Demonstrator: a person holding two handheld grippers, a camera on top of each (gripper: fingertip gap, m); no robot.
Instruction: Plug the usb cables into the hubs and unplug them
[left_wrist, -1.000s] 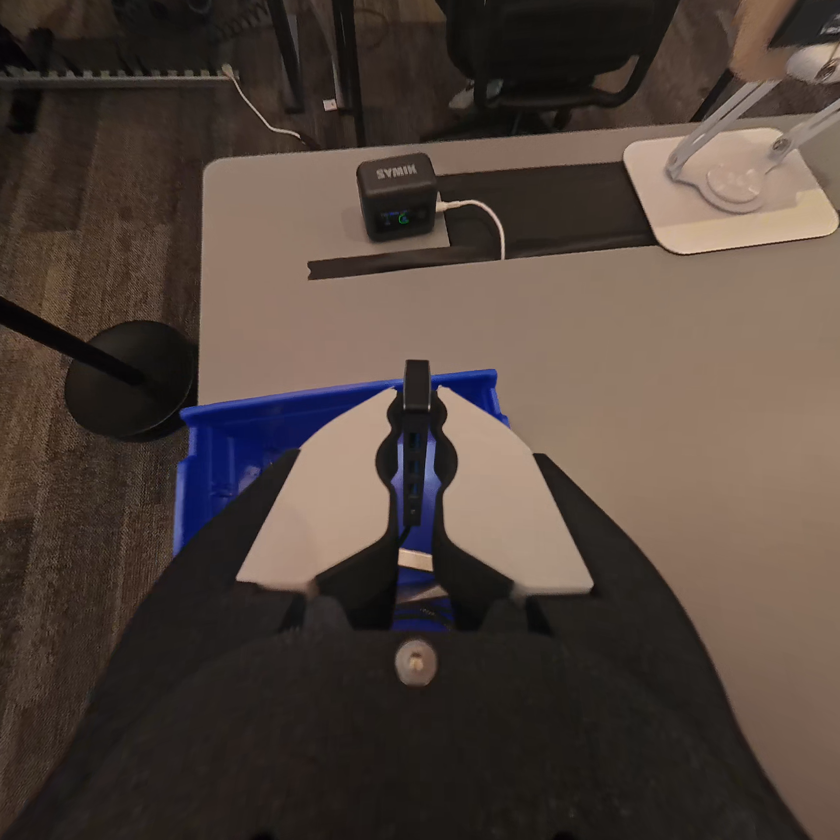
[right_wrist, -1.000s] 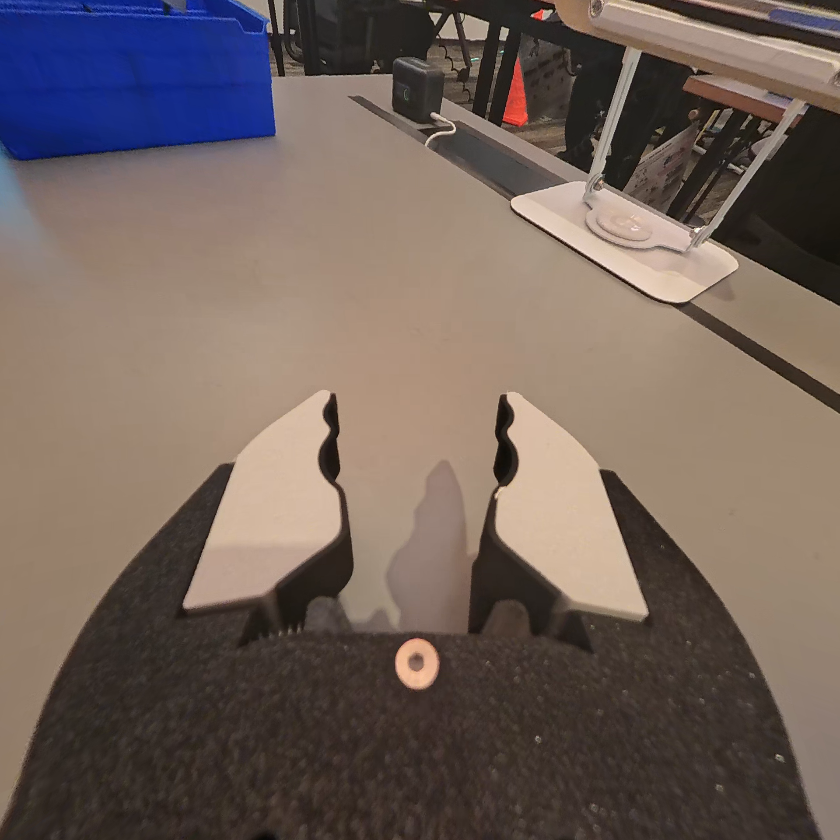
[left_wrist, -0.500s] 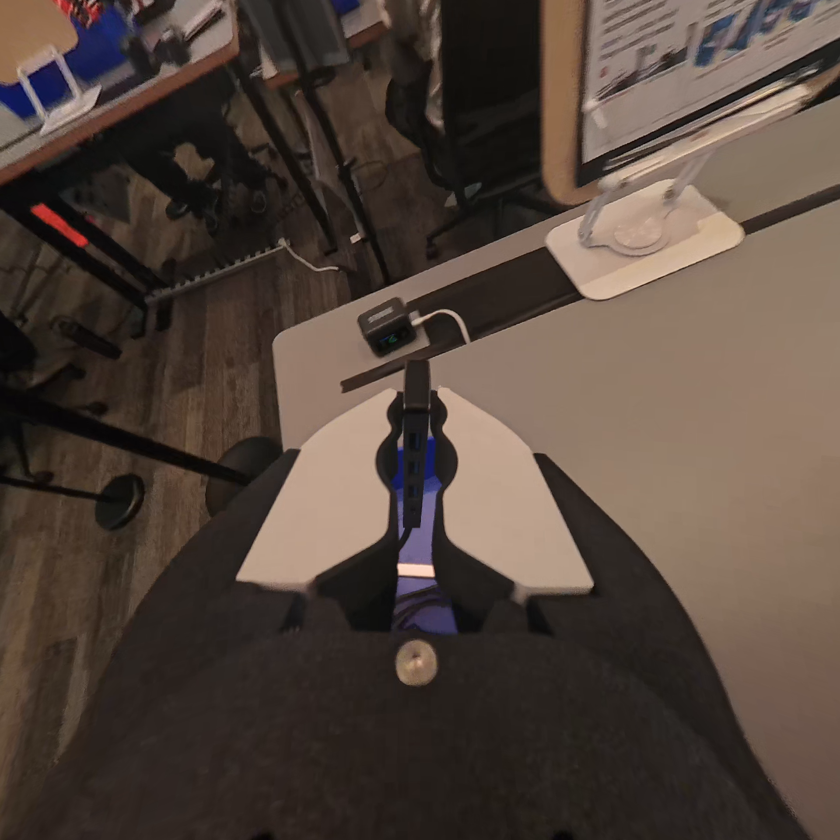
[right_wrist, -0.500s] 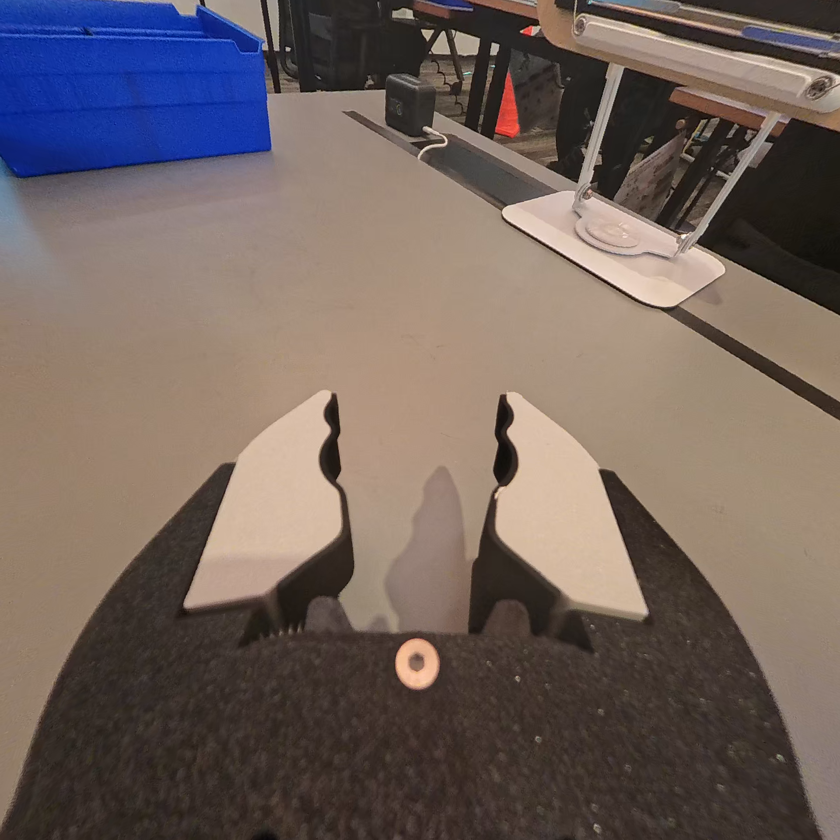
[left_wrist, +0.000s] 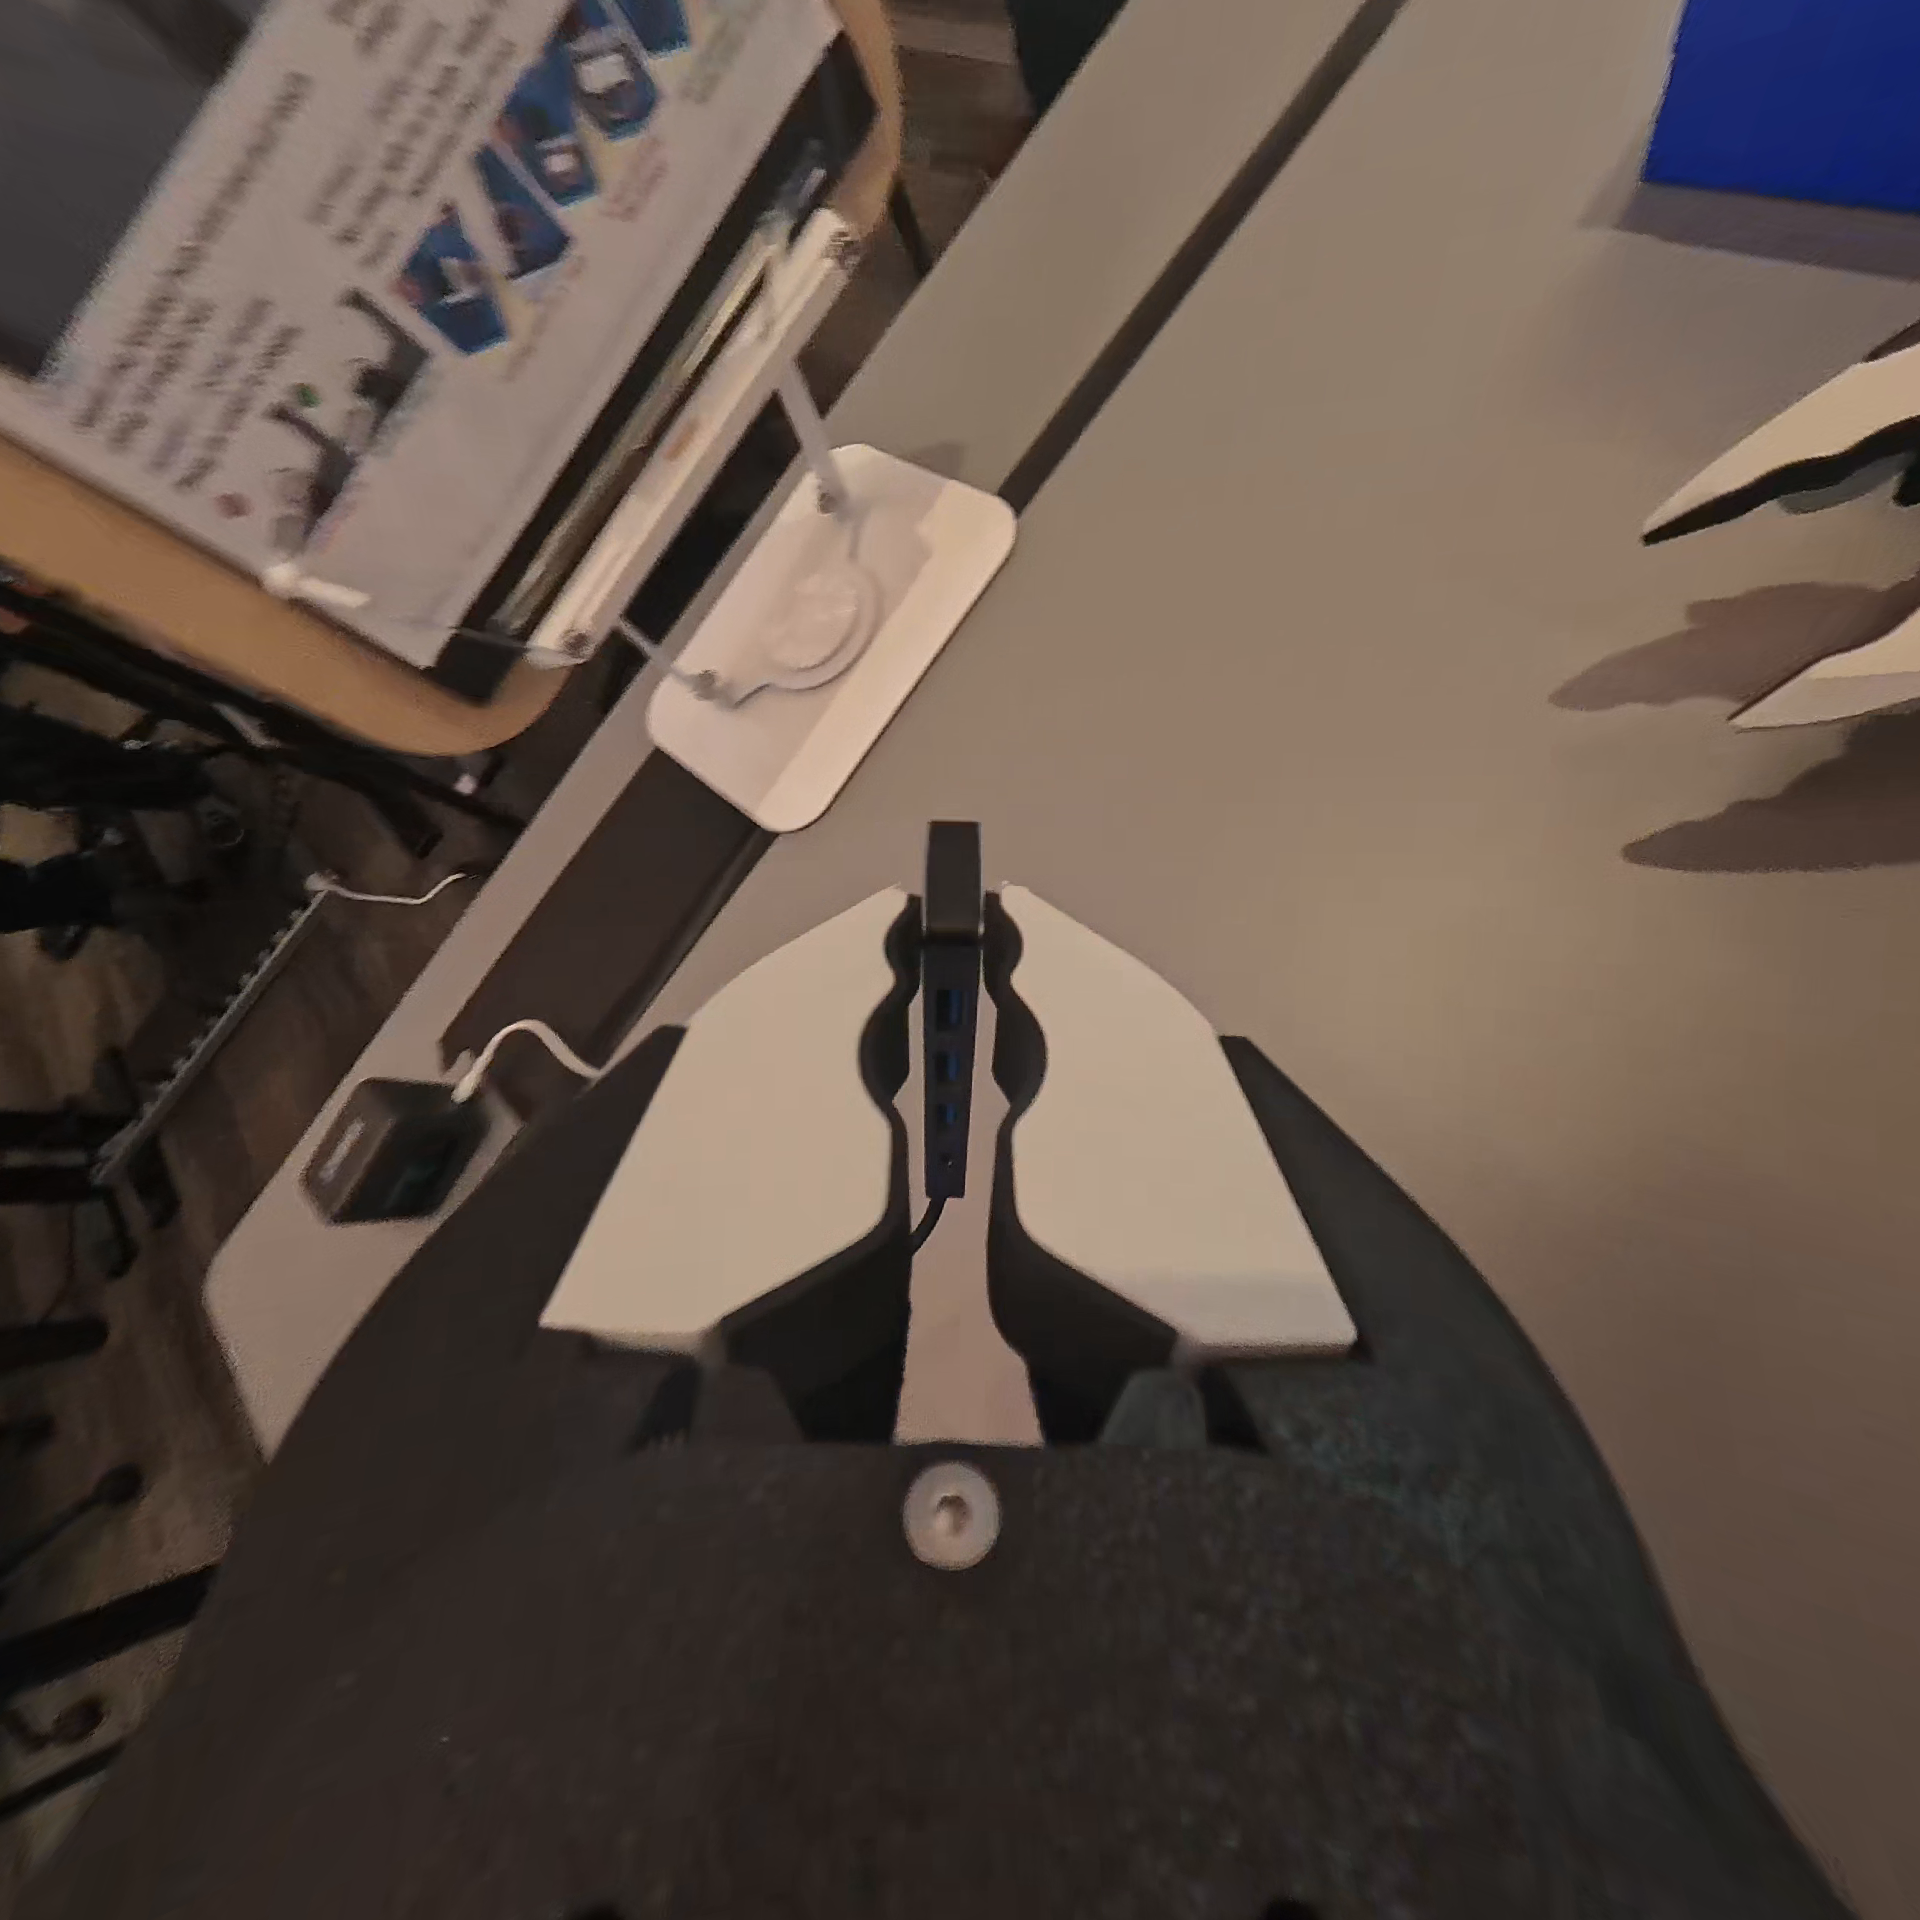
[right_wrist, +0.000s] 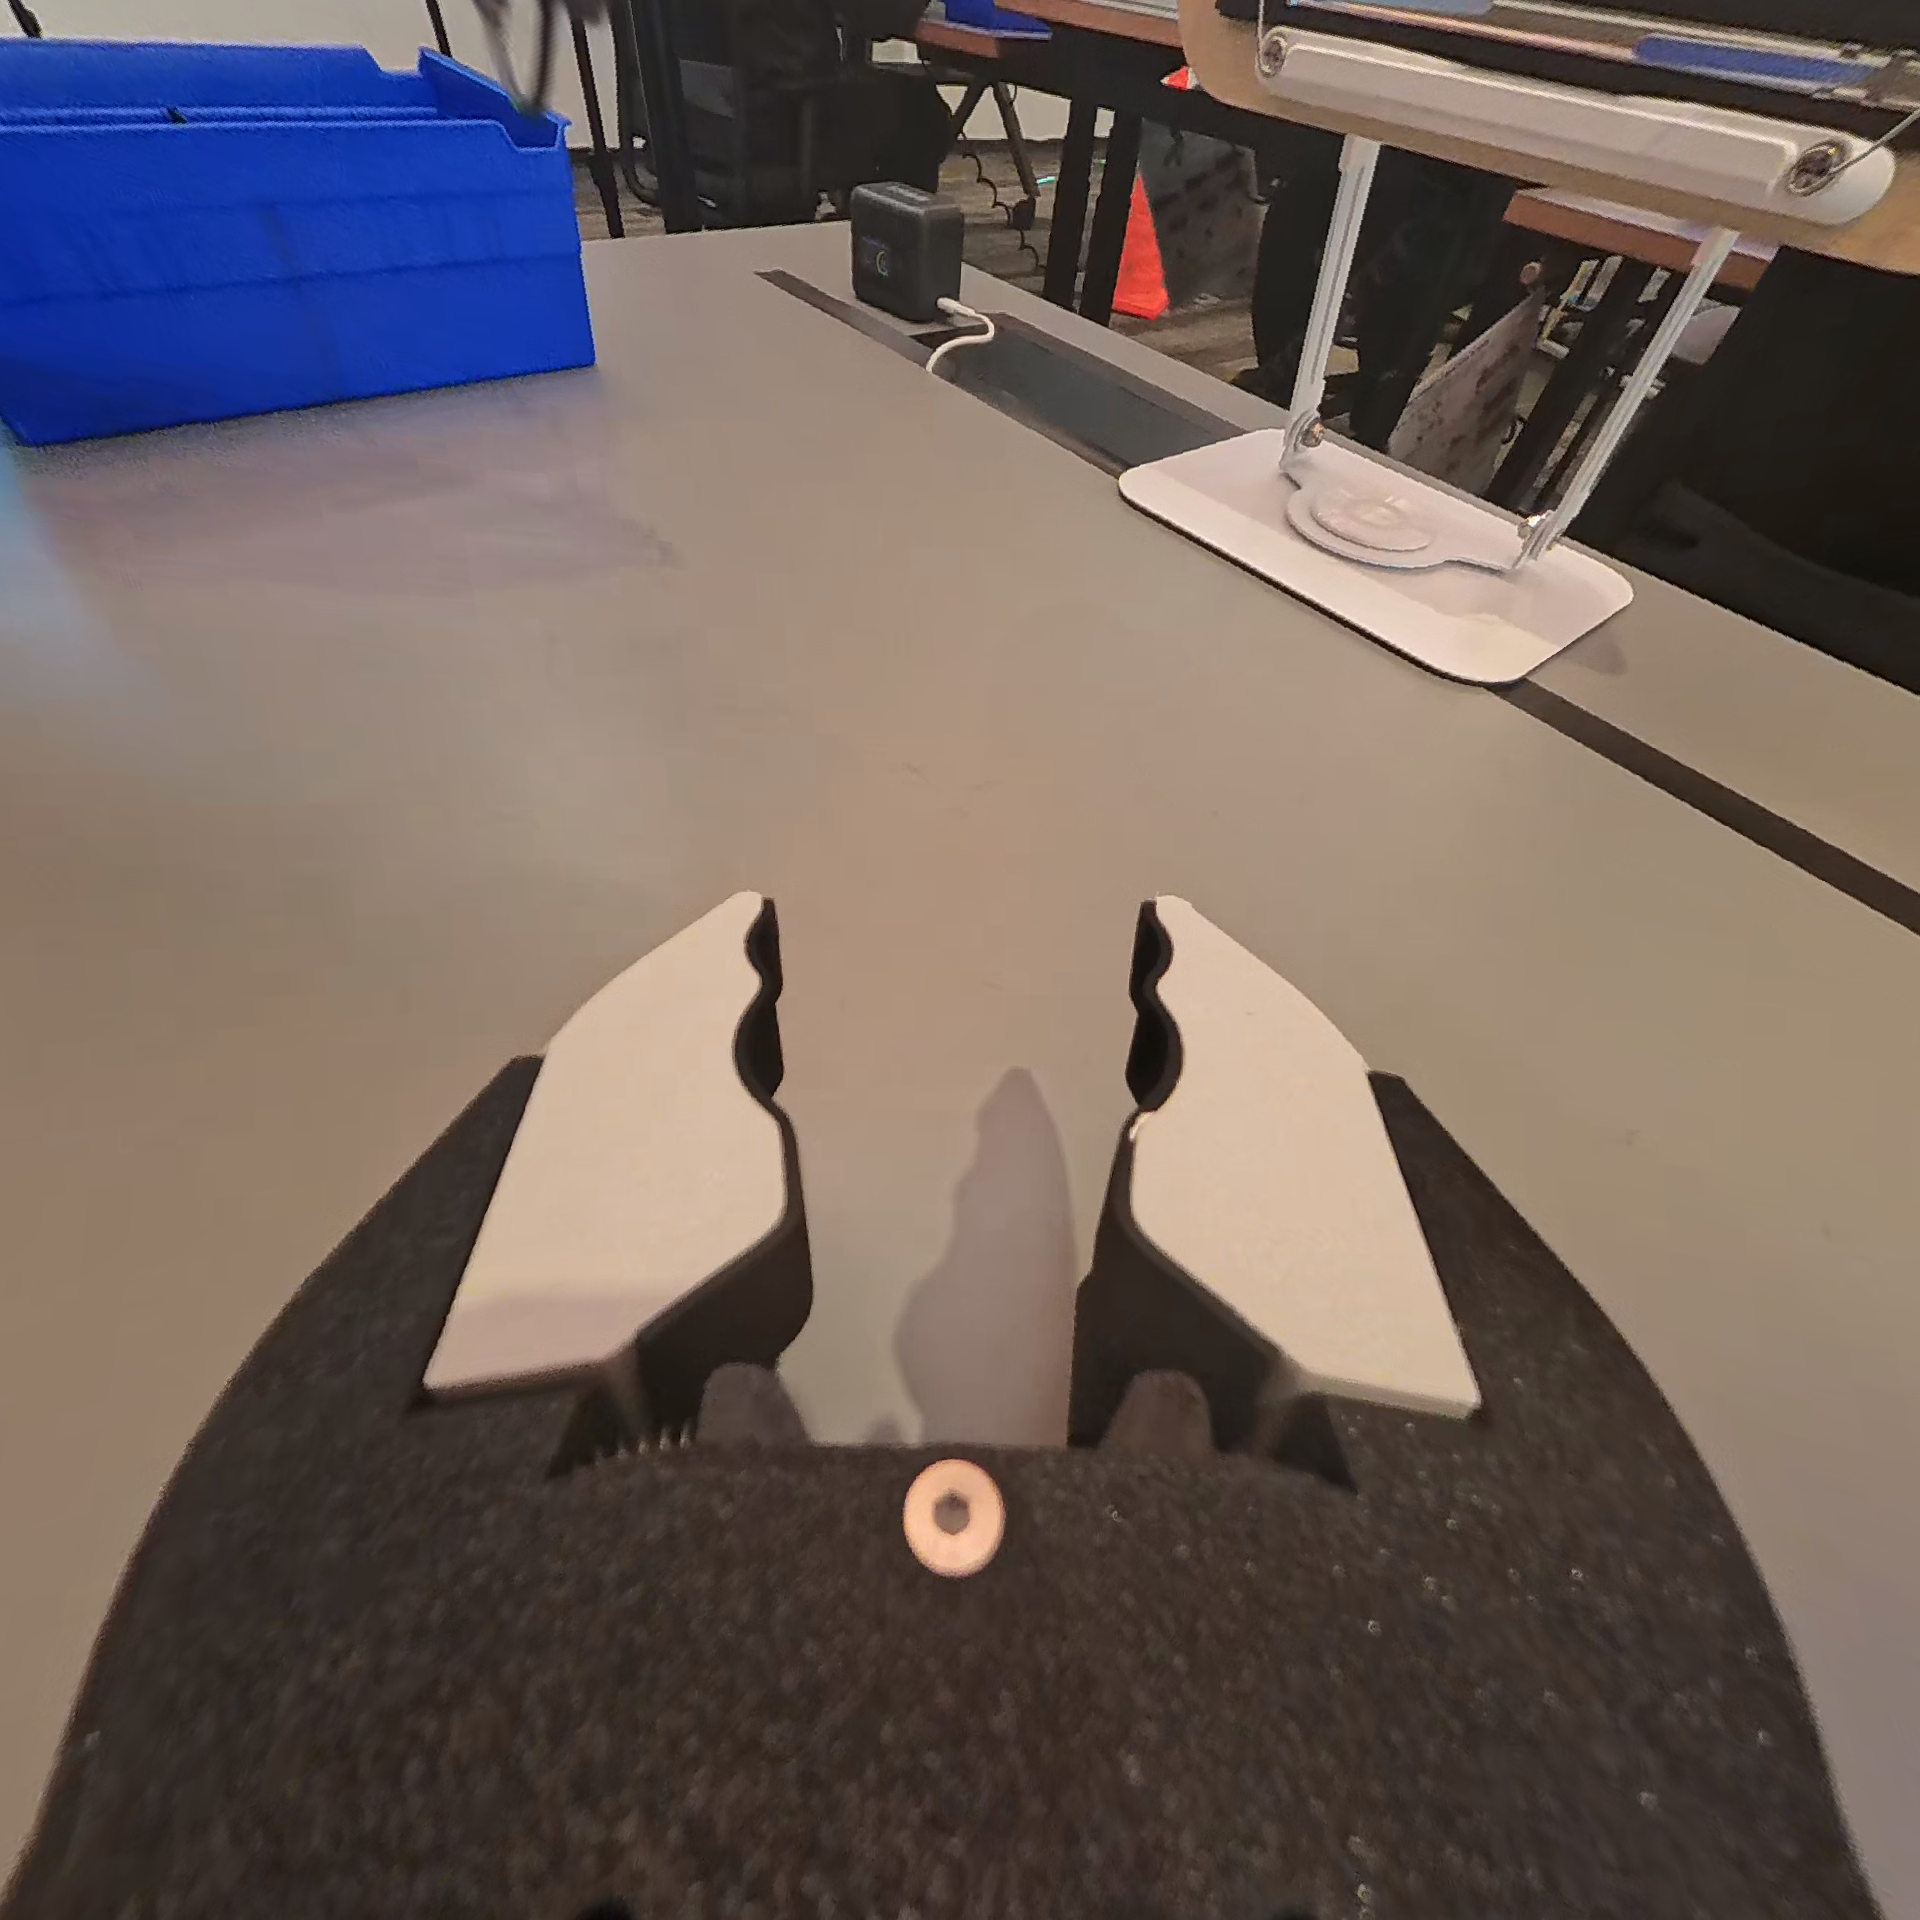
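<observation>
Since the earlier frames, the left hand-held gripper (left_wrist: 954, 902) has swung away from the blue bin (right_wrist: 281, 239) and now hangs over the bare grey tabletop (left_wrist: 1351, 779), carrying the black usb hub (left_wrist: 952, 997) with it. The right hand-held gripper (right_wrist: 954, 904) has hardly moved and rests low over the same tabletop.

I think the hub was taken out of the bin so it can be set on open surface, where a cable can reach it. It is held edge-up along the fingers, with its blue ports facing the camera and its thin cord hanging below.

The left gripper is pinched tight on the hub, whose far end sticks out past the fingertips. The right gripper is spread wide and holds nothing; only tabletop shows between its fingers. No loose usb cable for plugging is visible. A black charger block (right_wrist: 902, 249) and a white stand (right_wrist: 1382, 561) sit near the far edge.
</observation>
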